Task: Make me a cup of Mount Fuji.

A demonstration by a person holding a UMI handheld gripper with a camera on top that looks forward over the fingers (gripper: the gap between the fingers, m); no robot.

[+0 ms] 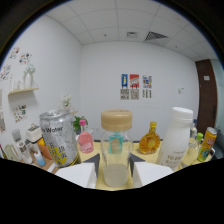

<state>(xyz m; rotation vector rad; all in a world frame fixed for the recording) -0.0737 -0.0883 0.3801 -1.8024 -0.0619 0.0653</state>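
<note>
Gripper view: looked forward along the two fingers across a pale yellow table [150, 161] in a white-walled office room.
Gripper [115, 165]: its two white fingers stood to either side of the bottle's lower body, dark tips against the glass; whether both pressed on it could not be told.
Bottle [116, 150]: clear glass with a wide tan lid and a teal label, upright between the fingers, a pale layer filling its lower part.
Can [58, 137]: silver, tilted by the lens, marked "Water", to the left of the bottle and just beside the left finger.
Pink bottle [85, 140]: small, behind the can and the glass bottle, between them.
Amber bottle [149, 141]: faceted, with a yellow cap, beyond the right finger.
White bottle [177, 136]: tall and opaque with a white cap, right of the amber one.
Yellow can [207, 144]: at the far right, leaning.
Wall posters [135, 86]: three, on the back wall.
Shelf [22, 91]: on the left wall, holding small items.
</note>
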